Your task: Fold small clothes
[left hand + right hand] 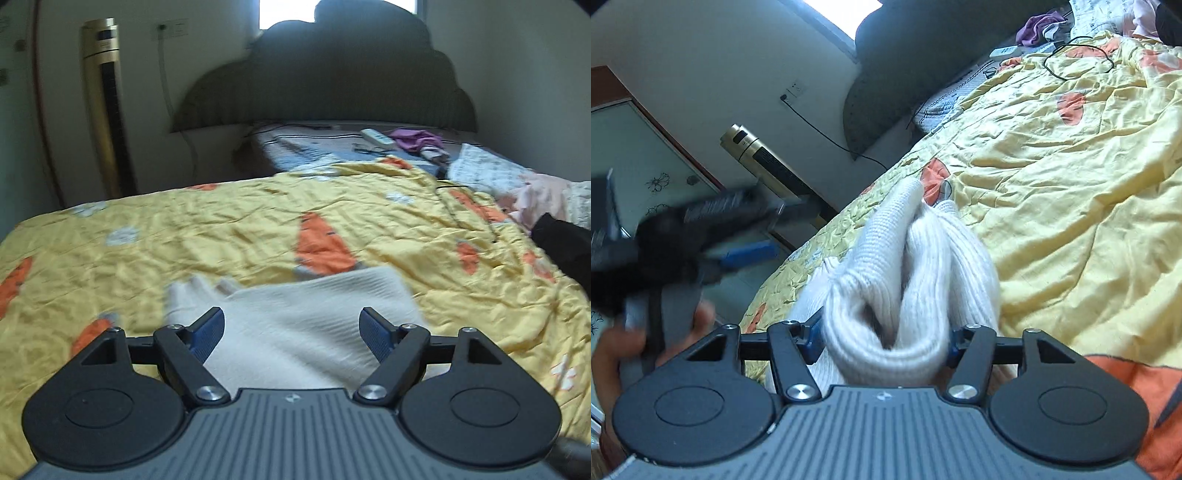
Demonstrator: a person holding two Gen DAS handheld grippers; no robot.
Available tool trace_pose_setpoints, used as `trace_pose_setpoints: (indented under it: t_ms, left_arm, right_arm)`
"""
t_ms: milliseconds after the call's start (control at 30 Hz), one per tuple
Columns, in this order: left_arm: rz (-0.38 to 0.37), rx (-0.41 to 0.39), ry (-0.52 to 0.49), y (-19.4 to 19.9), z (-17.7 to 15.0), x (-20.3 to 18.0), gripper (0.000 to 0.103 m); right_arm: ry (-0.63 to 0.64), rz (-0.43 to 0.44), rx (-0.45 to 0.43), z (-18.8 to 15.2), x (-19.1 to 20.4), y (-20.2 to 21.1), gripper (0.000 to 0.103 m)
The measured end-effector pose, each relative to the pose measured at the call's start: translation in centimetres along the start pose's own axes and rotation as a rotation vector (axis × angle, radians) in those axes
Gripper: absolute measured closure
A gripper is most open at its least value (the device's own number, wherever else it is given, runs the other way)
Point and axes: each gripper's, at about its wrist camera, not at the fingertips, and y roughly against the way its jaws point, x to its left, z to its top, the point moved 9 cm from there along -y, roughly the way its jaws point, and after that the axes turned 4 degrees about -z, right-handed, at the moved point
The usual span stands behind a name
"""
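The cream ribbed knit garment [310, 325] is lying folded on the wrinkled yellow quilt with orange carrot prints [221, 229], near the bed's close edge. No brand or readable writing is showing on the garment or on either tool; only a small emblem is sitting on the grey ribbed housing of each.

The left gripper [291, 332] is hovering above the garment with its blue-padded fingers [208, 332] standing wide apart, gripping nothing; the knit is lying beneath the gap between them.

The right gripper [884, 341] is standing about half open, and a thick bundled fold of the garment [905, 280] is filling the space between its fingers; whether the pads are pressing the knit cannot be told. A hand [617, 350] is holding the blurred left tool at the left of that view.
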Motion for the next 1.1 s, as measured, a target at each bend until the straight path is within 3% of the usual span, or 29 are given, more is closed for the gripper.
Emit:
trace_pose_setpoints:
  t_ms: [33,67,200,233,267,300,367,433,500,667,800,867,933,1067,1100]
  left_arm:
    - [0.015,0.000,0.008,0.4,-0.7,1.0,0.023]
    - [0.028,0.003,0.018,0.9,-1.4,2.0,0.023]
    - [0.032,0.018,0.057,2.0,-3.8,5.4,0.023]
    - [0.021,0.022,0.071,2.1,-4.4,6.2,0.023]
    - [0.003,0.033,0.092,2.2,-5.1,6.9,0.023]
    - [-0.015,0.040,0.118,2.2,-5.6,7.5,0.023]
    - [-0.058,0.048,0.193,2.2,-7.0,8.5,0.023]
    - [-0.112,0.075,0.263,1.8,-8.0,9.3,0.022]
    - [-0.187,0.091,0.359,1.4,-8.9,9.9,0.022]
    - [-0.415,0.155,0.526,0.1,-9.9,9.1,0.018]
    - [-0.413,0.156,0.504,-1.4,-10.2,8.3,0.011]
    - [-0.424,0.147,0.505,-2.1,-10.1,8.2,0.010]
    - [-0.420,0.123,0.518,-2.2,-10.0,8.4,0.011]
    - [-0.334,0.057,0.428,-1.3,-9.3,8.3,0.043]
    - [-0.309,0.034,0.385,-0.9,-8.9,8.2,0.046]
  right_arm:
    - [0.018,-0.008,-0.008,0.1,0.2,0.0,0.053]
    - [0.035,-0.036,-0.015,0.2,0.1,0.0,0.077]
    - [0.091,-0.067,0.025,0.3,-1.2,0.3,0.076]
    - [0.128,-0.069,0.041,0.5,-1.4,0.4,0.070]
    - [0.178,-0.085,0.043,0.7,-1.2,0.8,0.055]
    - [0.228,-0.110,0.038,1.1,-1.0,1.1,0.032]
    - [0.328,-0.160,0.035,2.0,-0.5,0.9,0.002]
    - [0.403,-0.191,0.071,2.6,-0.4,-0.1,0.004]
    - [0.428,-0.166,0.134,2.7,-0.5,-1.7,0.006]
    - [0.328,-0.042,0.283,2.7,-1.9,-5.1,0.005]
    - [0.232,0.122,0.415,2.1,-2.4,-7.6,0.010]
    - [0.175,0.197,0.423,2.2,-2.3,-8.5,0.012]
    - [0.109,0.220,0.420,2.4,-2.4,-9.2,0.020]
    - [0.041,0.220,0.425,1.9,-1.9,-9.6,0.030]
    - [0.023,0.216,0.427,1.8,-1.7,-9.6,0.033]
